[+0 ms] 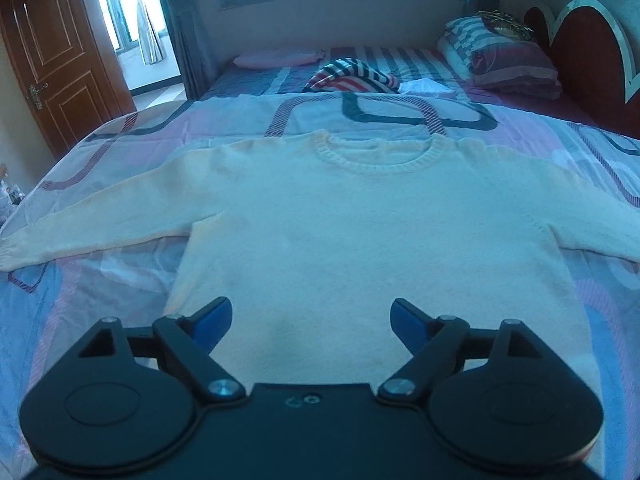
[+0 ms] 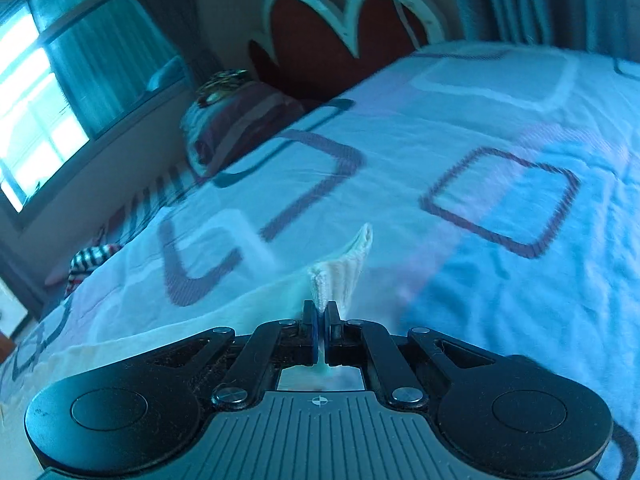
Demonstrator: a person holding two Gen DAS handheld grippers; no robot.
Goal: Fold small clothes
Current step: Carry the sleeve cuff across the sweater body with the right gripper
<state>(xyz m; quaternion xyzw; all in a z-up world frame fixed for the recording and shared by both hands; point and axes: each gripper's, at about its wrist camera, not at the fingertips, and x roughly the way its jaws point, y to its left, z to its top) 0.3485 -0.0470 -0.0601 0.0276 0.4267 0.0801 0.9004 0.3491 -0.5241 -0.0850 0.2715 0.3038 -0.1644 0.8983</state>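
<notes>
Sweater (image 1: 360,232), cream knit, lies flat and face-up on the patterned bedspread (image 1: 120,280), in the near half of the bed. Collar (image 1: 380,156) points away from the left wrist camera, toward the window wall; hem is nearest the camera. Body's long axis runs near-to-far in that view, and both sleeves are spread out sideways, so the sleeve-to-sleeve line runs across the frame.

Hidden or cut off:
- Hem is mostly covered by the left gripper (image 1: 312,320) housing, so its edge can't be read.
- Left sleeve cuff reaches the left frame edge, partly clipped. Right sleeve runs off the right frame edge, cuff not visible there.
- Right wrist view is motion-blurred and tilted; only a ribbed cuff (image 2: 344,276) and a strip of sleeve show, the rest of the garment is out of frame.
- Far end of the bed: a striped garment (image 1: 352,76), a pink item and folded bedding sit well apart from the sweater, detail is soft.

Fingers:
- Left gripper: blue fingertips (image 1: 214,318) spread wide over the lower body of the sweater, nothing between them. Can't tell whether they touch the knit.
- Right gripper (image 2: 320,312): fingers pressed together, pinching the ribbed cuff, which sticks up past the tips, lifted off the bedspread.
</notes>
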